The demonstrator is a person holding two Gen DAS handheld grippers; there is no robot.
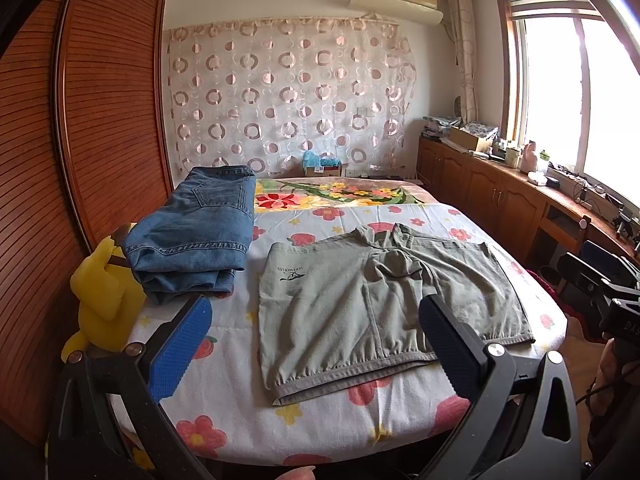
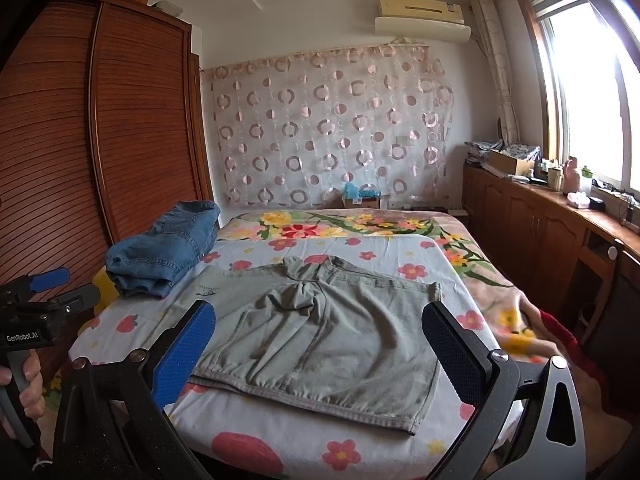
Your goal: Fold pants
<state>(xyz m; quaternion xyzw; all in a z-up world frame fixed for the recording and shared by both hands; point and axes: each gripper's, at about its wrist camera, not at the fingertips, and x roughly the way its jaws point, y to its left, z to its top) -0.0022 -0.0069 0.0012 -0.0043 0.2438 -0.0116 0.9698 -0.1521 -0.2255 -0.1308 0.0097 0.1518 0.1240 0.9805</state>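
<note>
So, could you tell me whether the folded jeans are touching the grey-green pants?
Apart. The left wrist view shows a strip of floral bedsheet between the folded jeans and the grey-green pants.

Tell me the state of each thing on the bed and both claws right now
Green pants: spread flat on the bed, legs doubled up toward the waist, not yet folded small.
Jeans: folded in a stack, off to the left of the green pants.
Yellow plush toy: upright at the bed's left edge, against the jeans.
Left claw: open, holding nothing.
Right claw: open, holding nothing.
</note>
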